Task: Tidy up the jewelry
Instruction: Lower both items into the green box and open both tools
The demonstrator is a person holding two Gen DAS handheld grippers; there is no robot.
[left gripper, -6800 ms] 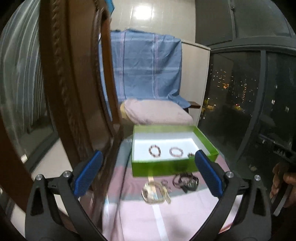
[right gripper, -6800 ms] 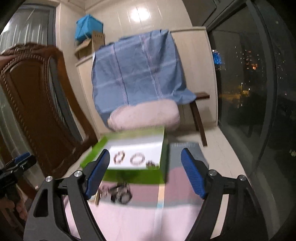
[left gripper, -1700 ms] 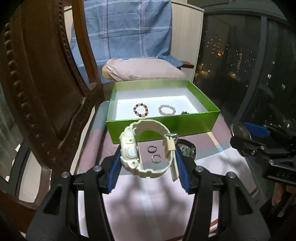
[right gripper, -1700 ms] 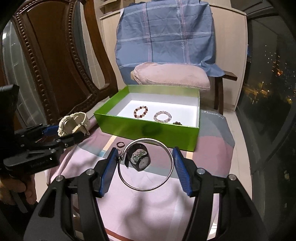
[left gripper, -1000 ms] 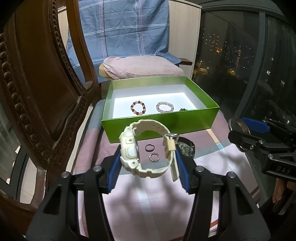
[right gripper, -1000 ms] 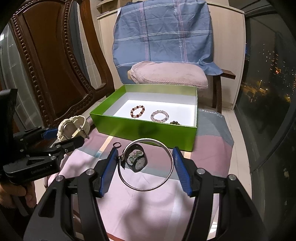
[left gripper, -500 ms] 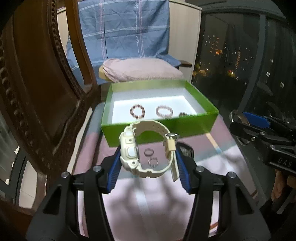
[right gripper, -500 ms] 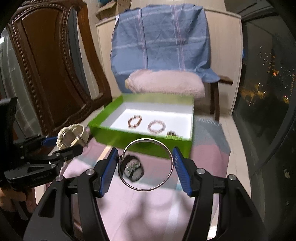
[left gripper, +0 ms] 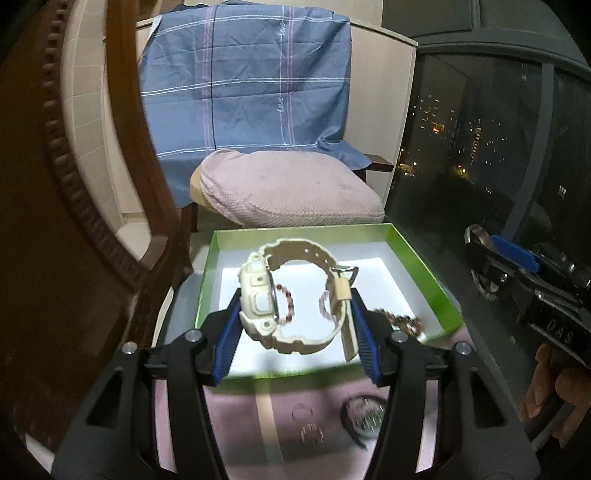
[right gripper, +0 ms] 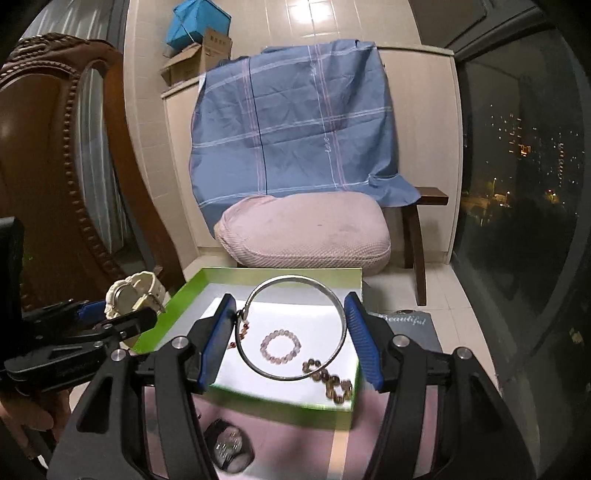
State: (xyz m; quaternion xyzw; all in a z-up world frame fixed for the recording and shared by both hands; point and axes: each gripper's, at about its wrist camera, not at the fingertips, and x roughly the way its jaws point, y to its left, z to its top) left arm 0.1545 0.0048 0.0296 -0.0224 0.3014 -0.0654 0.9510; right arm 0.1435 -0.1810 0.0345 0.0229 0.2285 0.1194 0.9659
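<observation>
Both grippers hang over the green box [right gripper: 334,411], left gripper [left gripper: 293,334] jaws clamped on the cream watch [left gripper: 295,295], right gripper [right gripper: 291,341] pinching the silver bangle [right gripper: 295,328], so a careless drop could knock the bead bracelets [right gripper: 280,345] around.

A blue checked cloth [right gripper: 295,125] hangs over the back of a wooden chair [right gripper: 421,236], and a pale pink cushion [right gripper: 306,232] lies on its seat. At the left stands a dark carved wooden frame [right gripper: 55,166]. 2 cardboard boxes [right gripper: 195,59] and a blue bag [right gripper: 195,20] sit on a cabinet. The dark window [left gripper: 491,140] shows city lights.
</observation>
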